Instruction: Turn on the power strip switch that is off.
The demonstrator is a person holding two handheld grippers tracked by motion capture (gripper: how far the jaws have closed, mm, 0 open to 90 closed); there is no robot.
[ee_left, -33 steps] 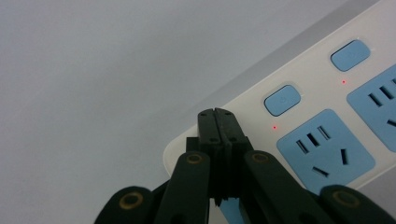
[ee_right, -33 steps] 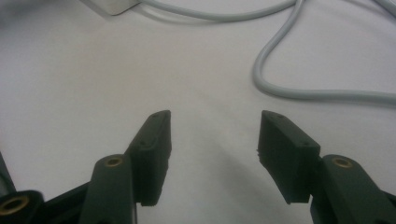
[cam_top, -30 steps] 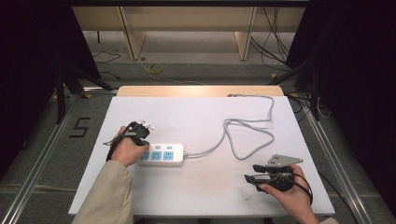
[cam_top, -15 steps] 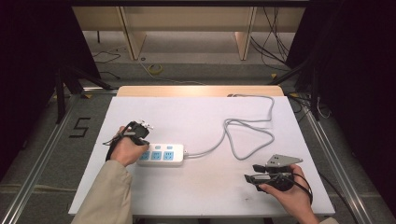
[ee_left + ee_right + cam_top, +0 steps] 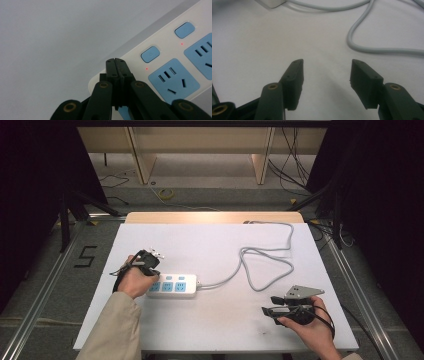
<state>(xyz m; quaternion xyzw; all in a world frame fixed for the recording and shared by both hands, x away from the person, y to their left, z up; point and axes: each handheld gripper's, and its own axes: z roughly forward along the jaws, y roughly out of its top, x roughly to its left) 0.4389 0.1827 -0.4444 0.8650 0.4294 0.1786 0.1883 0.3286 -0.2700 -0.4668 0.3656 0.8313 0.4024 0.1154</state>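
High view: a white power strip lies left of centre on the tabletop, its grey cable looping away to the right. The left gripper has its fingers pressed together, holding nothing, tips over the strip's end beside a blue switch — likely about to press it; that calls for a small nudge sideways, then down. The right gripper rests well apart, fingers wide and empty. Whether the left tips touch the strip is unclear — the hand hides its near end.
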